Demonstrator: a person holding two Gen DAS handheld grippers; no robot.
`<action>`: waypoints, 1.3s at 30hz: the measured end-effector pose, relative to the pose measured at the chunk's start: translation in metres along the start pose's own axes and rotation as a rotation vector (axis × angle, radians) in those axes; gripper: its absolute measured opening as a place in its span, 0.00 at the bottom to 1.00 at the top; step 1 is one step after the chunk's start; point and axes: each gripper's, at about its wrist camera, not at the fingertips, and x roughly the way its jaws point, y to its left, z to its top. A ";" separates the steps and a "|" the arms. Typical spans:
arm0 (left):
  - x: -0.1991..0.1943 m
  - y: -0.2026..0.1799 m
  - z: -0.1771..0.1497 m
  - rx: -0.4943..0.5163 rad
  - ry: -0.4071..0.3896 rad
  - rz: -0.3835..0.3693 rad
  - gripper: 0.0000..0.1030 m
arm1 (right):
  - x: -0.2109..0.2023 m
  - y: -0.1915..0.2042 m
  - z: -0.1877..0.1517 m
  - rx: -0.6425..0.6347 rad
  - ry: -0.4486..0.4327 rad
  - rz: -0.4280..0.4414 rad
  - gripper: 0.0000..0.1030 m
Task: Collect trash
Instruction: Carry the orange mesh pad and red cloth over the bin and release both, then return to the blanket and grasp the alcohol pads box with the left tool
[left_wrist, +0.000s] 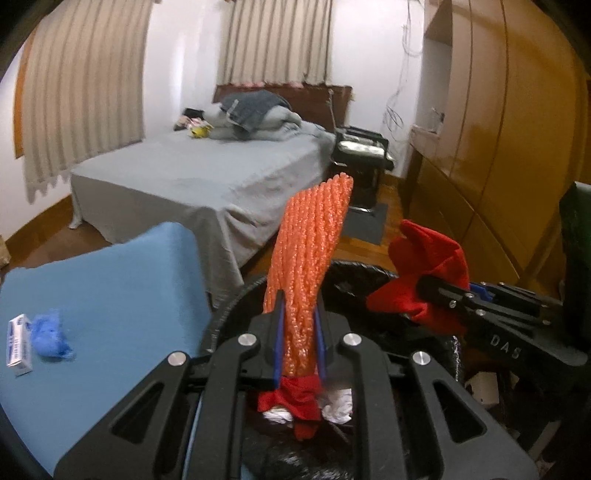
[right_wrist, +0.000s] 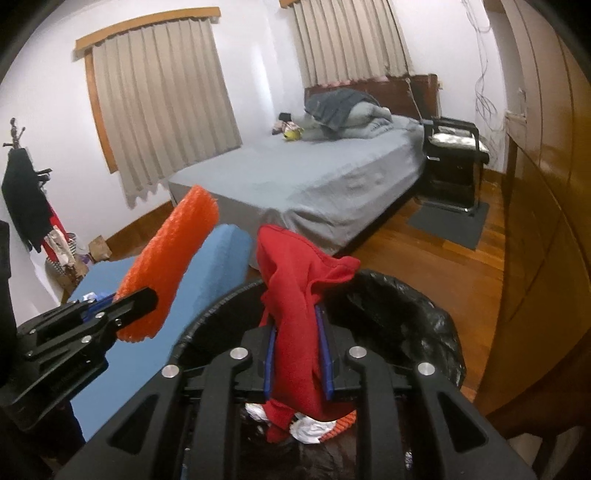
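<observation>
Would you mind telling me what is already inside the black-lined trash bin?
Inside the trash bin, white crumpled paper, red fabric and an orange scrap are visible. The left claw and right claw hide everything beneath and around them.

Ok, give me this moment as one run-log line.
left gripper: shut on orange foam net | right gripper: shut on red cloth | both over black-lined bin | blue glove, small box on blue table

Orange foam netting (left_wrist: 310, 266): ribbed sleeve, upright, leaning toward 1 o'clock above the bin. Red cloth (right_wrist: 299, 314): crumpled, draped, at 3 o'clock of the netting. Black-lined trash bin (right_wrist: 417, 314): open, holding white and red scraps (left_wrist: 295, 406).
</observation>
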 end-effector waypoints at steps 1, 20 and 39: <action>0.004 -0.001 -0.001 0.004 0.006 -0.004 0.14 | 0.004 -0.003 -0.001 0.004 0.007 -0.005 0.20; 0.024 0.018 -0.010 -0.051 0.045 0.012 0.68 | 0.019 -0.025 -0.013 0.044 0.041 -0.058 0.66; -0.073 0.111 -0.016 -0.167 -0.087 0.244 0.82 | 0.019 0.064 0.006 -0.056 -0.006 0.057 0.94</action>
